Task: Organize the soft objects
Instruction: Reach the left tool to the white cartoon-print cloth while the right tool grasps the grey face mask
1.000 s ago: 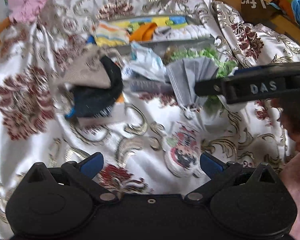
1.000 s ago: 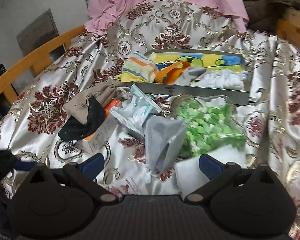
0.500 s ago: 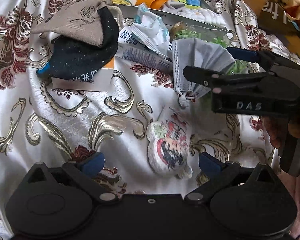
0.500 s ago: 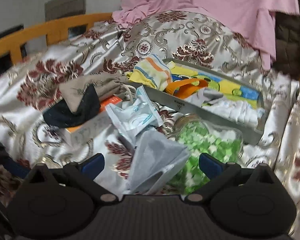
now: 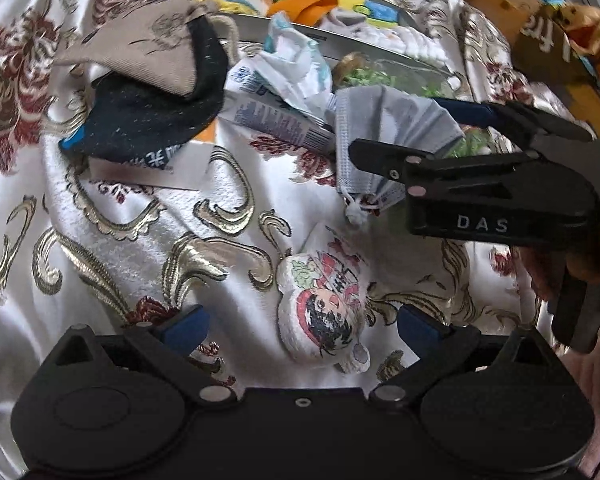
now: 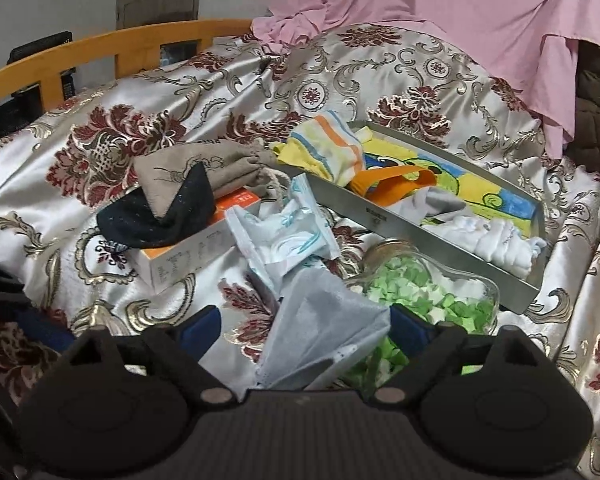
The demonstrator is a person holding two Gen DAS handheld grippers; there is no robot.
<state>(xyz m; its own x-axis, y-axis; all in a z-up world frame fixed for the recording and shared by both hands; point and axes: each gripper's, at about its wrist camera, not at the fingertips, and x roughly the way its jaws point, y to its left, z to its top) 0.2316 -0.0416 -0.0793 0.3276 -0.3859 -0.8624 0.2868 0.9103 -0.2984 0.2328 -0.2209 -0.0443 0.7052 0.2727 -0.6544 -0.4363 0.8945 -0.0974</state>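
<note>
Soft things lie scattered over a bed spread with a shiny white cloth (image 6: 432, 92) patterned in gold and dark red. A grey face mask (image 6: 324, 332) sits between the blue pads of the right tool (image 6: 304, 326), whose jaws are closing around it; the right pad is right at the mask's edge, the left pad stands clear of it, and I cannot tell whether either presses yet. In the left wrist view that same right tool (image 5: 392, 128) reaches in from the right with the mask (image 5: 384, 116) fanned out between its fingers. The left tool (image 5: 300, 326) is spread wide and holds nothing, hanging just above a small white pouch (image 5: 324, 312) printed with a cartoon face, which lies on the cloth between the two pads. Behind the mask is a clear bag of green and white bits (image 6: 432, 296), and beyond it a metal tray (image 6: 420, 240) holding a striped sock (image 6: 328, 146), an orange strap and white socks. To the left, a black cloth (image 6: 160, 216) and a tan drawstring bag (image 6: 204, 168) rest on a white and orange box (image 6: 188, 256), beside a wrapped mask packet (image 6: 284, 232).
</note>
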